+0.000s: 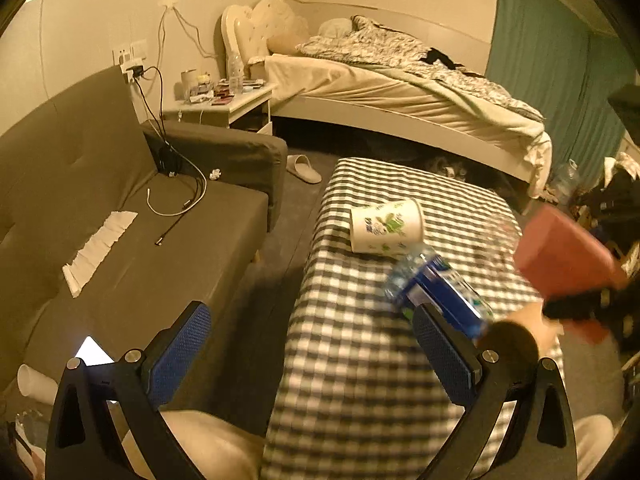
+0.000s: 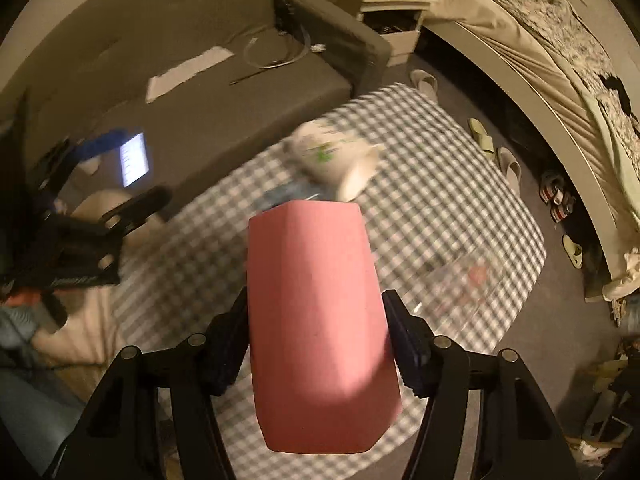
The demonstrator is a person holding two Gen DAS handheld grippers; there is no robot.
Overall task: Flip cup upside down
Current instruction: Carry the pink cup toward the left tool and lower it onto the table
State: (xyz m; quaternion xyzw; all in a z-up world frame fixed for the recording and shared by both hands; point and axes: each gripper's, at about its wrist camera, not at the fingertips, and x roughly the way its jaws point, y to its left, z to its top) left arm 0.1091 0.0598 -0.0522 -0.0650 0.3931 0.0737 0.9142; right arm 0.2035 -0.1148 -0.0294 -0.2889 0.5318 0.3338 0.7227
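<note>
My right gripper (image 2: 316,344) is shut on a pink faceted cup (image 2: 316,320) and holds it in the air above the checkered table (image 2: 440,216). The cup also shows in the left wrist view (image 1: 568,264), tilted at the right edge, blurred. My left gripper (image 1: 316,364) is open and empty over the table's near left edge. It shows in the right wrist view (image 2: 92,232) at the left.
A white paper cup with green print (image 1: 386,226) lies on its side on the table. A blue-labelled plastic bottle (image 1: 436,288) lies beside it. A clear container (image 2: 464,284) is on the table's right. A grey sofa (image 1: 120,216) stands left, a bed (image 1: 400,92) behind.
</note>
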